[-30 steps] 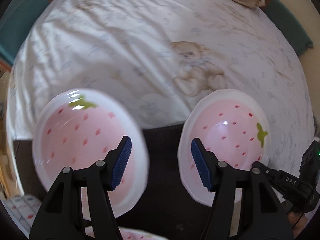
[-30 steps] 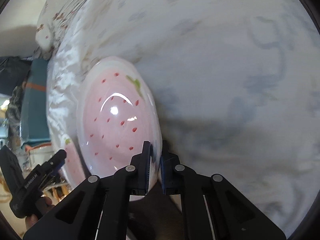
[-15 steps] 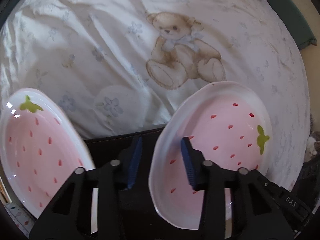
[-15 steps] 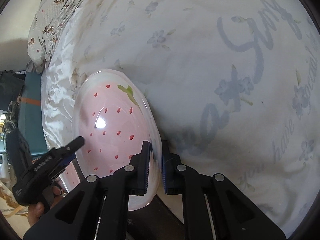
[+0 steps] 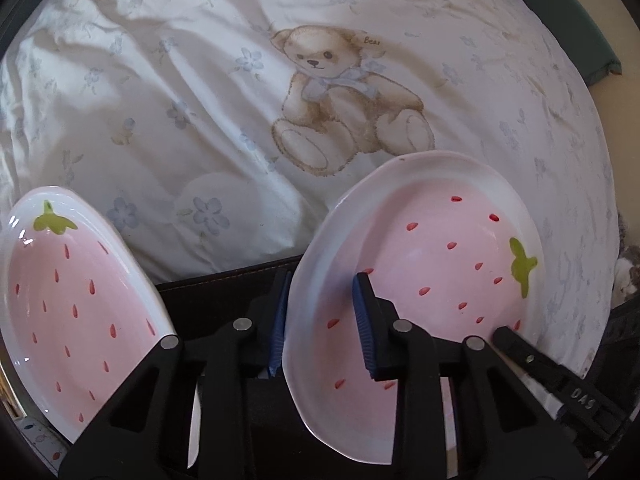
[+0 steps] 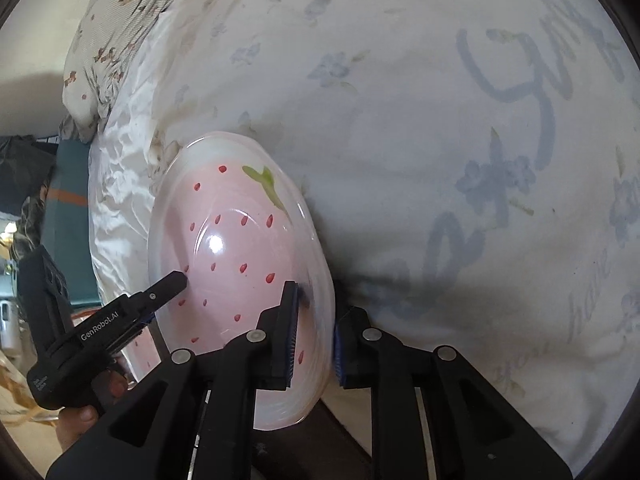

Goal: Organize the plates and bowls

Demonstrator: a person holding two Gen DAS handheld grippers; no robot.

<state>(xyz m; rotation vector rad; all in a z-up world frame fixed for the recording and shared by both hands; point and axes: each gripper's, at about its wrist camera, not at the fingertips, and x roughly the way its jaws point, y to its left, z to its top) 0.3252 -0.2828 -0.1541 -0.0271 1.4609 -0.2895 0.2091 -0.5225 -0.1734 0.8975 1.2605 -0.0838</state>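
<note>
While both grippers straddle one strawberry bowl (image 5: 420,280) at lower right, the left gripper (image 5: 320,320) is closing on its near rim and the right gripper (image 6: 314,332) is opening off the far rim: likely a handover. Second bowl (image 5: 68,304) lower left.

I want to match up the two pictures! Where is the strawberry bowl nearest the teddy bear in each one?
Left wrist view: the strawberry bowl is lower right of centre, just below the printed teddy bear; a second strawberry bowl sits at the left edge.
Right wrist view: the same bowl is lower left of centre, with its green leaf at the top.
Shared landmark: the white sheet with blue flowers behind it.
</note>
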